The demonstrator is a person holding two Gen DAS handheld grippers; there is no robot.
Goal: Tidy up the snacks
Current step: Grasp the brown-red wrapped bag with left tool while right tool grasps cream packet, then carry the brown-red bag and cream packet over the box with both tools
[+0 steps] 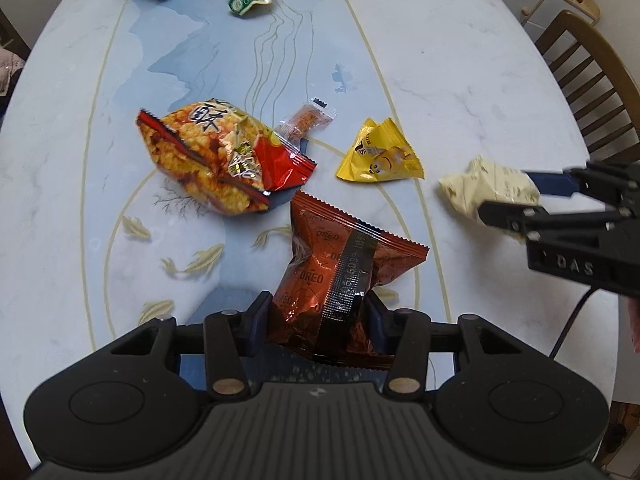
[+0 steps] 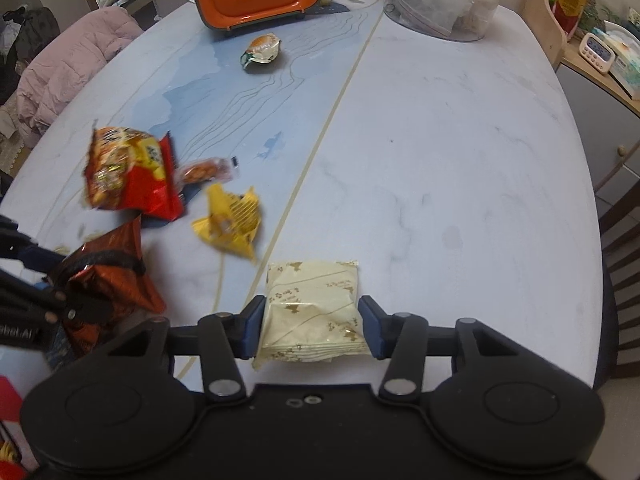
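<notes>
Left wrist view: Oreo packet's lower end behind left gripper.

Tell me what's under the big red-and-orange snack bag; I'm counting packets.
A small clear-wrapped snack pokes out from beneath the red-and-orange snack bag. A dark blue edge also shows beneath it; anything further under is covered.
</notes>
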